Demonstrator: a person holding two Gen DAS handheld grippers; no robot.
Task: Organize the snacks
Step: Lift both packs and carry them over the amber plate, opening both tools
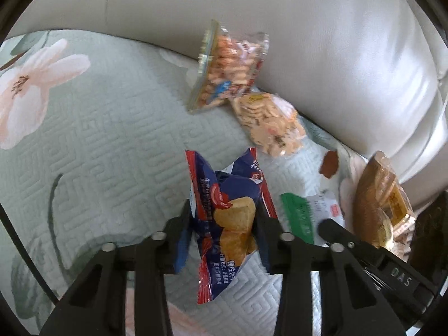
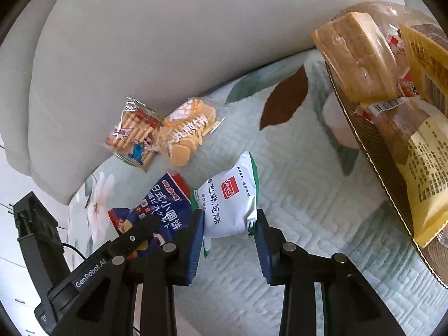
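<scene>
A dark blue and red biscuit packet point(image 1: 226, 218) sits between the fingers of my left gripper point(image 1: 222, 218), which is shut on it just above the sofa cover. The same packet point(image 2: 162, 210) shows at lower left in the right wrist view. My right gripper point(image 2: 228, 224) is shut on a white and green snack packet point(image 2: 232, 198), seen also as the white and green packet point(image 1: 305, 212) in the left wrist view. Two clear bags of small biscuits, one with stick biscuits point(image 1: 226, 64) and one with round biscuits point(image 1: 268, 123), lie against the sofa back.
A brown basket point(image 2: 372, 151) at the right holds wrapped bread and cake packets point(image 2: 361, 58). The pale green quilted cover with flower print point(image 1: 112, 128) covers the seat. The beige leather sofa back point(image 1: 322, 28) rises behind.
</scene>
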